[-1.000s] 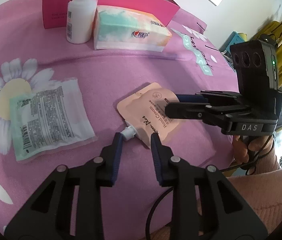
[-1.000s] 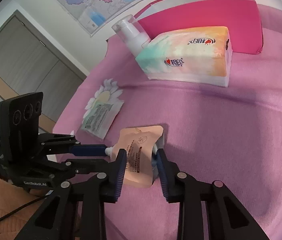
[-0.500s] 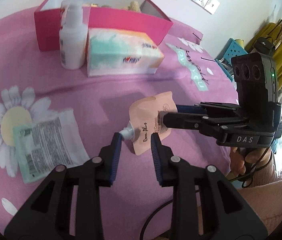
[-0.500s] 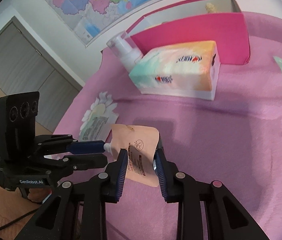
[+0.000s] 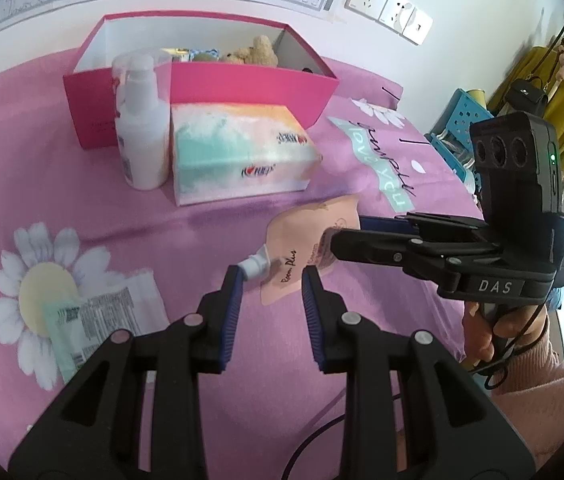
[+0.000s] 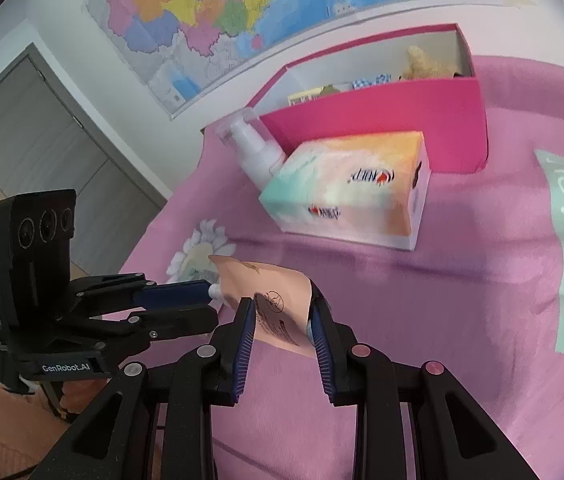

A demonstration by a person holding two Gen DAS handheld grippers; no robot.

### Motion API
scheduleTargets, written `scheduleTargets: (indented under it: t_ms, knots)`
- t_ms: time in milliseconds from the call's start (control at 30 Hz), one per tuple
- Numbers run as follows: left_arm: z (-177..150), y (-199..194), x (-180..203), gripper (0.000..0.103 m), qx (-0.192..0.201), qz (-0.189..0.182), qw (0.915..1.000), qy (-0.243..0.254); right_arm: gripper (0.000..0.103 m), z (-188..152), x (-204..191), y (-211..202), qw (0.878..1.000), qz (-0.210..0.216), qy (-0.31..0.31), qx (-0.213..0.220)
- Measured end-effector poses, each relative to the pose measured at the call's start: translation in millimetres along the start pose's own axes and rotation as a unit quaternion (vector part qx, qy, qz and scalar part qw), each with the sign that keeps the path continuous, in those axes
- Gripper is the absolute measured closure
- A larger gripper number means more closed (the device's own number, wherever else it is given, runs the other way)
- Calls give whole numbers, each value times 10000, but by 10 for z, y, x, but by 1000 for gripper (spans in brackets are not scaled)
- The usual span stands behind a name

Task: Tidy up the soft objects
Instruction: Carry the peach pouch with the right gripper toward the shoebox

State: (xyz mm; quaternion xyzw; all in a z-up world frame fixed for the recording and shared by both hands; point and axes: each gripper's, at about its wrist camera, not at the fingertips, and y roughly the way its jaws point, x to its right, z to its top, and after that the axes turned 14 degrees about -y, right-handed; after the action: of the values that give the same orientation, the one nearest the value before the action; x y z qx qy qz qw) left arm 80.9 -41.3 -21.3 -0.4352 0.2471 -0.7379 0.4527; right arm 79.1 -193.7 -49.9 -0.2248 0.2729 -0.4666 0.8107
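A peach hand-cream pouch [image 5: 302, 236] with a white spout is held in the air above the pink bedspread. My right gripper [image 6: 282, 312] is shut on the pouch [image 6: 278, 300] at its body. My left gripper [image 5: 270, 280] is shut on the pouch's spout and lower corner. The right gripper also shows in the left wrist view [image 5: 342, 236], and the left gripper in the right wrist view [image 6: 202, 300]. The open pink box [image 5: 250, 84] stands behind, with a plush bear [image 5: 256, 52] and other items inside.
A tissue pack [image 5: 238, 156] and a white pump bottle [image 5: 142, 128] stand right in front of the pink box. A flat green-and-white packet [image 5: 98, 328] lies on the daisy print at the left. A blue basket [image 5: 458, 120] stands beyond the bed's right side.
Both grippers have lifted the pouch off the bedspread and carried it up and toward the pink box, whose inside now shows.
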Motion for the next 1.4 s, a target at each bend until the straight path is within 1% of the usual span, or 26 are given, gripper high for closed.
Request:
scheduleTargets:
  t_ms: [800, 1400]
  knots:
    - [256, -71, 135, 71, 323, -119, 9992, 178, 74, 289, 89, -197, 9991, -180, -171, 332]
    - [445, -84, 260, 71, 518, -101, 9982, 299, 74, 478, 210, -316, 9978, -280, -239, 542]
